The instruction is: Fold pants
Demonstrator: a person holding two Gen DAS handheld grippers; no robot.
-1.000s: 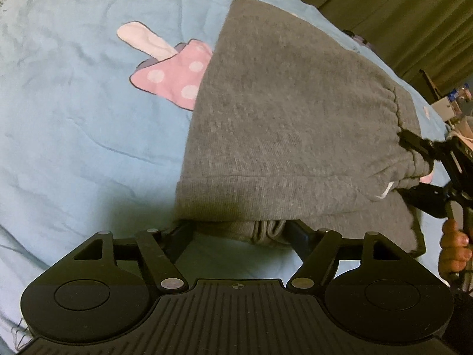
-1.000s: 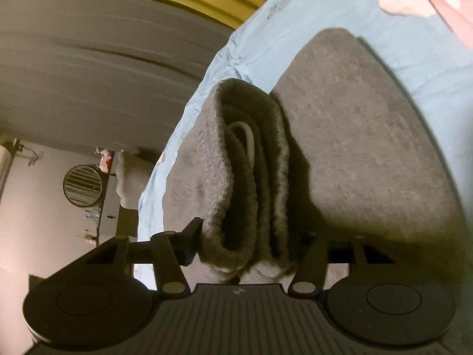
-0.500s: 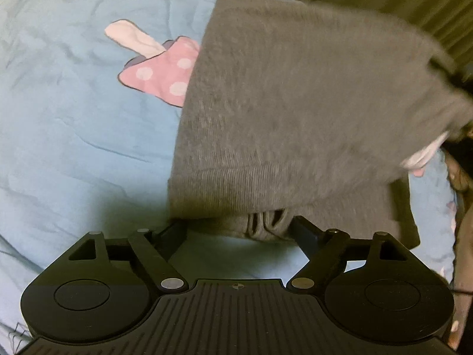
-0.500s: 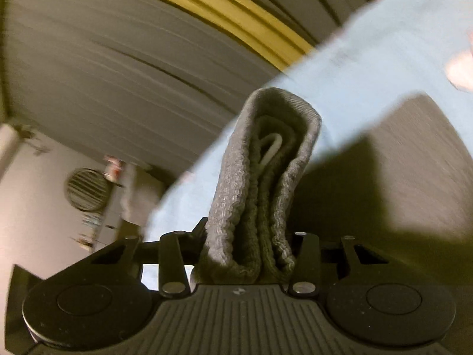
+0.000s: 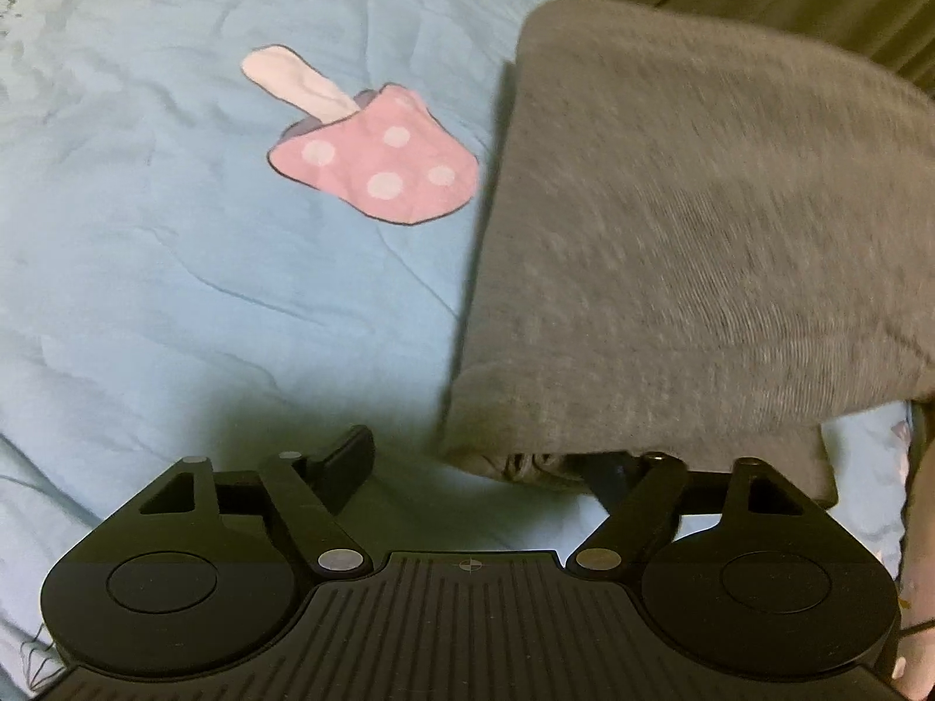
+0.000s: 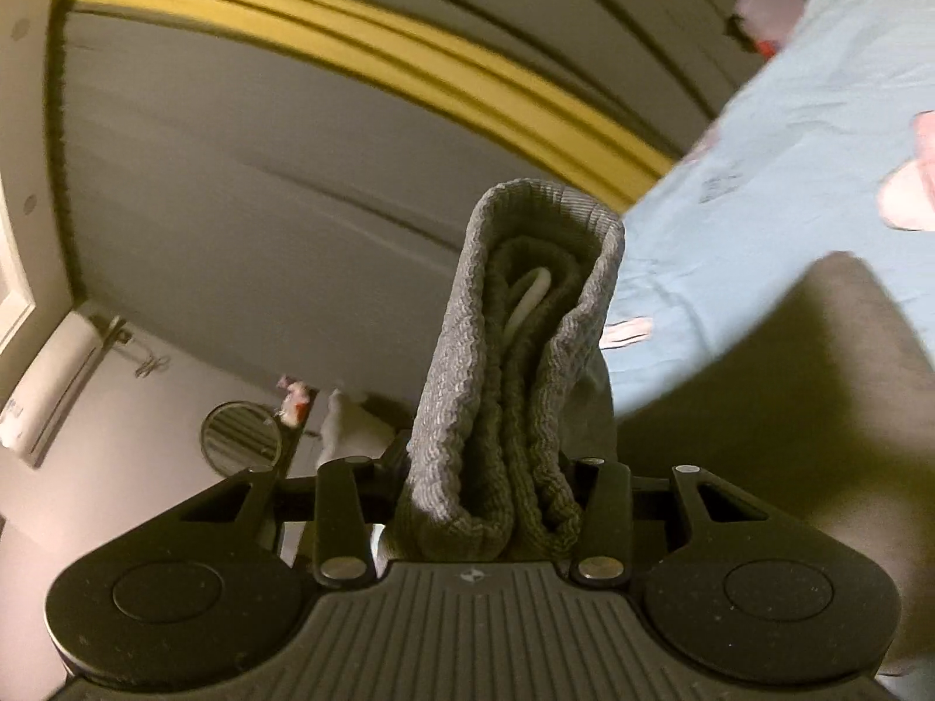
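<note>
Pants (image 5: 672, 233) slid right off left claw (image 5: 485, 461), now open; right claw (image 6: 488, 502) grips waistband.

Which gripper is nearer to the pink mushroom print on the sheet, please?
Left. The left gripper hovers just short of the pink mushroom print; the right gripper, clamped on the grey pants, is raised off the bed.

Dim, warm indoor light. Left wrist view: grey pants (image 5: 701, 233) motion-blurred at 2 o'clock, sheet (image 5: 175, 263) sharp, dark shadow at 6 o'clock. Right wrist view: background streaked at 12 o'clock, waistband sharp. Fisheye bending, black corners at edges.
</note>
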